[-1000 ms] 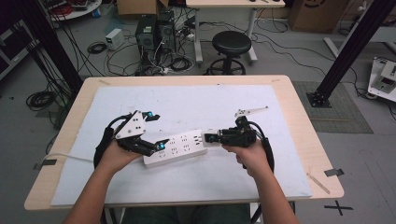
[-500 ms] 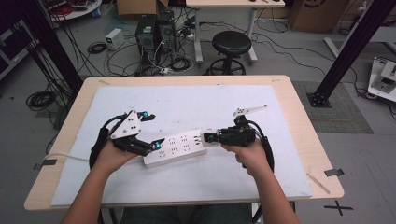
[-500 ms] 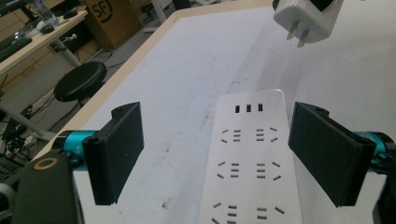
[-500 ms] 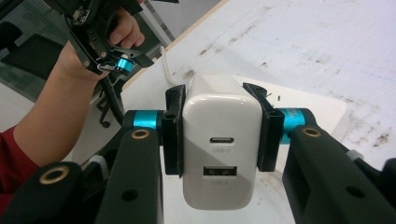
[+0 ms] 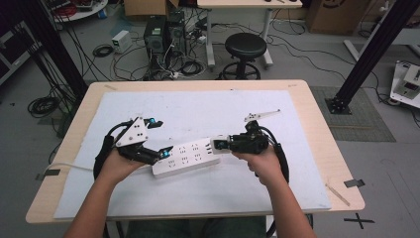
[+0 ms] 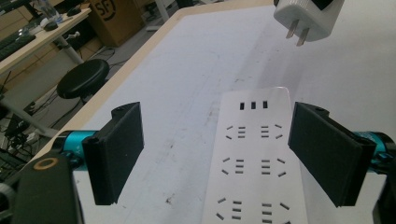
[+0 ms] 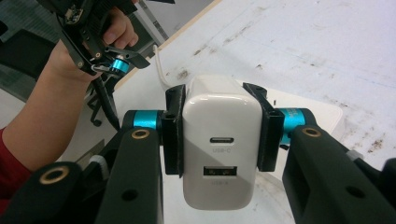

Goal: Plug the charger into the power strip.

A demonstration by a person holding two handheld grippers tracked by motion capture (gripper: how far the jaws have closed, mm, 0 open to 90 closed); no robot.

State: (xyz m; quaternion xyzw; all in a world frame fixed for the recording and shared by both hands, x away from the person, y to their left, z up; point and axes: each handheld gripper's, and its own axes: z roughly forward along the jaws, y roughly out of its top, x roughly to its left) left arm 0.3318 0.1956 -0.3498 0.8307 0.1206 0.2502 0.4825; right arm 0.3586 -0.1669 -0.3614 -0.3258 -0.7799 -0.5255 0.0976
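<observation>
The right claw (image 7: 219, 140) clamps a white charger (image 7: 222, 144) marked "USB-C", prongs aimed down at the power strip (image 5: 185, 157), which lies lengthwise across the table (image 5: 317, 148). The left claw (image 6: 233, 156) straddles the strip's end, wide open.

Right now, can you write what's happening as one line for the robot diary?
right gripper: shut on white USB charger | left gripper: open, jaws either side of white power strip | charger prongs above strip, not plugged in

Grey floor — black stool (image 5: 245, 47), cables (image 5: 42, 105)
</observation>
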